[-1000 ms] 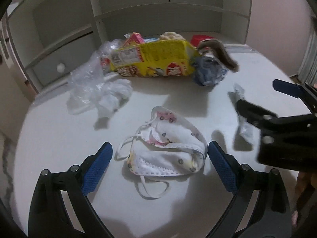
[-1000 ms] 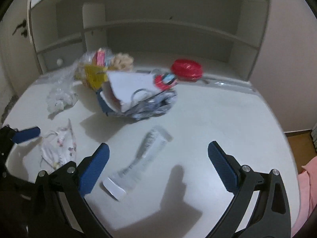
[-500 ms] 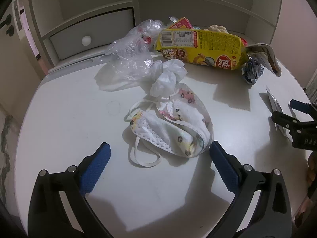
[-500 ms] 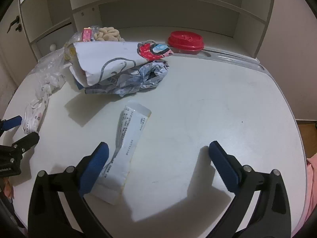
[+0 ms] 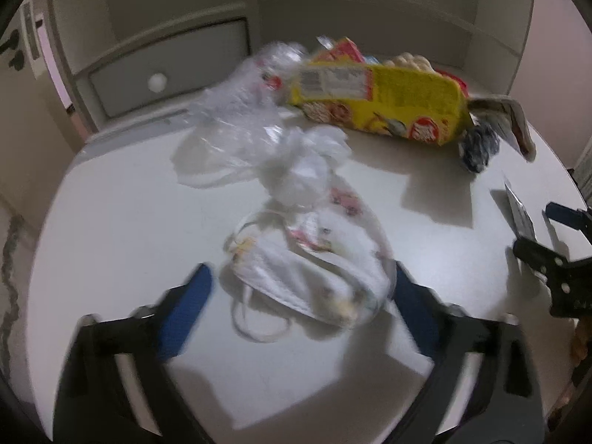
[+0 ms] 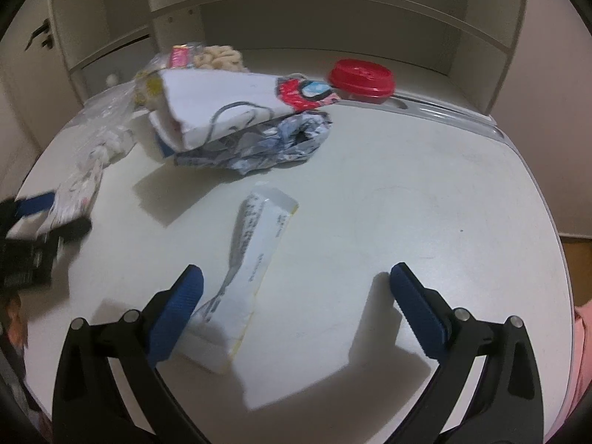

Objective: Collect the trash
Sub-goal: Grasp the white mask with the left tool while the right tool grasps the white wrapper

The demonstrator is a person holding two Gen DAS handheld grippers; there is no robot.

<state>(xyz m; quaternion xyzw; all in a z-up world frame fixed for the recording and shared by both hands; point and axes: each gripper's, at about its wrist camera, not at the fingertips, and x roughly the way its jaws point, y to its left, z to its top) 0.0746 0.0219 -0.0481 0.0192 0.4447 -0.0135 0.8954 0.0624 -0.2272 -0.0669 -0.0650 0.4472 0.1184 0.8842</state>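
The left tongs (image 5: 299, 296) straddle a crumpled white face mask (image 5: 314, 259) on the pale round surface (image 5: 111, 222), their blue pads flanking it; the jaws have just been closing with the mask between them, and the blurred frame does not settle whether the right pad touches its edge, while the left pad stands just apart from it. Just beyond the mask lies a knot of clear plastic wrap (image 5: 259, 129), and farther ahead a yellow snack box (image 5: 377, 100) lies on its side, with a crumpled dark wrapper (image 5: 477, 144) at its right end. The right tongs (image 6: 294, 285) are spread wide over the same surface, gripping nothing; a long white wrapper (image 6: 248, 266) lies flat with its near end just beside their left pad. Ahead of them sit a folded paper with a drawing (image 6: 229, 100) atop crushed printed foil (image 6: 266, 144), and a red lid (image 6: 360, 76) near the back edge. In the right view the left tongs show at the left edge with the mask.
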